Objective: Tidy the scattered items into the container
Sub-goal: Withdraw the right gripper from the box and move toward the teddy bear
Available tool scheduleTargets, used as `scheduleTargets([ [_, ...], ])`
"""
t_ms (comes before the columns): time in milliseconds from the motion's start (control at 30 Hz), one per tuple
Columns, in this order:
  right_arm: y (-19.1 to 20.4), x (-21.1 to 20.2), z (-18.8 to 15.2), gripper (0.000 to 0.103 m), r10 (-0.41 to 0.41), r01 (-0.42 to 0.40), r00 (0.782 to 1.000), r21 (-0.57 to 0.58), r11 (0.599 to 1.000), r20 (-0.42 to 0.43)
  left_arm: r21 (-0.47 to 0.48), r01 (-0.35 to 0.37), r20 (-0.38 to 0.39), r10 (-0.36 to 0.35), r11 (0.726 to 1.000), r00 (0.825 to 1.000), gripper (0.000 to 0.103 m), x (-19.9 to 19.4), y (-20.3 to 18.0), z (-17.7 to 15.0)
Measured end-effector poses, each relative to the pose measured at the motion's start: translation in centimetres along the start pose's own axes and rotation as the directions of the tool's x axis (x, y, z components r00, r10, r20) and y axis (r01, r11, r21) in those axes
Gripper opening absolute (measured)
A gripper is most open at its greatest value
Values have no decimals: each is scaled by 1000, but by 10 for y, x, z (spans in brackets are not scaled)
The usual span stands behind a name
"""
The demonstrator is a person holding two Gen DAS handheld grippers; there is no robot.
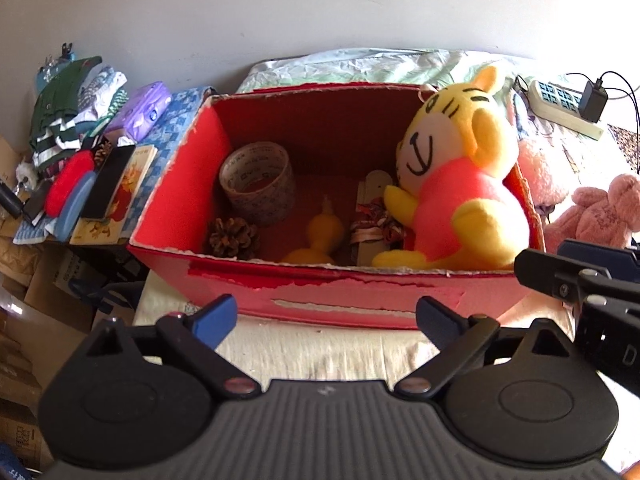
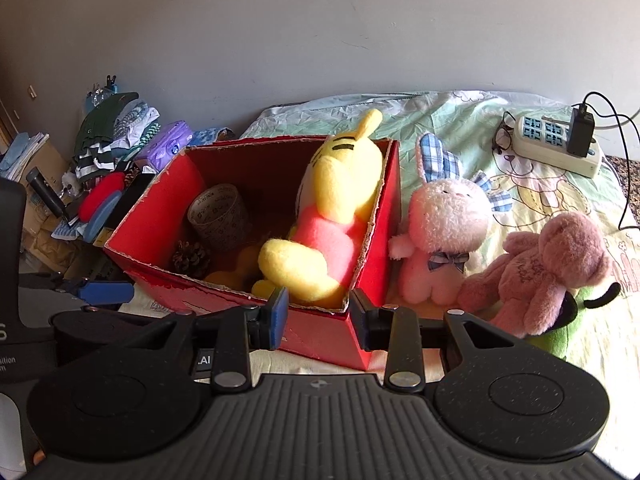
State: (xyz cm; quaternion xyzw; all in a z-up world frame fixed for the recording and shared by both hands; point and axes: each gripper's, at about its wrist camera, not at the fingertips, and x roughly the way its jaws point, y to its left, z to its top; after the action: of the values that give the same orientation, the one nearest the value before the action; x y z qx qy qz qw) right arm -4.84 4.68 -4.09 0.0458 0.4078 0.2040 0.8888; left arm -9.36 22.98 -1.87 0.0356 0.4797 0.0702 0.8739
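Note:
A red cardboard box [image 1: 344,300] stands open on the bed. Inside lie a tape roll [image 1: 258,188], a pine cone [image 1: 233,237], a yellow gourd [image 1: 322,236] and a patterned flat stick [image 1: 374,220]. A yellow tiger plush [image 1: 452,184] in a pink shirt leans in its right end. My left gripper [image 1: 326,318] hangs open and empty before the near wall. My right gripper [image 2: 319,316] is partly open at the box's [image 2: 320,340] near right corner with nothing between its pads. Outside, right of the box, sit a pink rabbit plush [image 2: 444,232] and a pink bear plush [image 2: 548,268].
A green plush [image 2: 566,332] lies under the bear. A power strip [image 2: 556,144] with a charger and cables rests at the back right. A low stand left of the box is piled with clothes [image 1: 68,120], a purple pack [image 1: 140,110] and a book [image 1: 128,188]. Cardboard boxes stand below it.

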Motion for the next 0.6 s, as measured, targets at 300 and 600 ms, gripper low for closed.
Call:
scheduleTargets([
  [300, -1, -2, -17, 36, -89, 88, 996, 84, 993, 5, 102, 70, -15, -69, 992, 998, 101, 9, -9, -8],
  [600, -25, -3, -35, 37, -143, 148, 989, 173, 974, -37, 171, 125, -89, -111, 977, 990, 102, 25, -35, -18],
])
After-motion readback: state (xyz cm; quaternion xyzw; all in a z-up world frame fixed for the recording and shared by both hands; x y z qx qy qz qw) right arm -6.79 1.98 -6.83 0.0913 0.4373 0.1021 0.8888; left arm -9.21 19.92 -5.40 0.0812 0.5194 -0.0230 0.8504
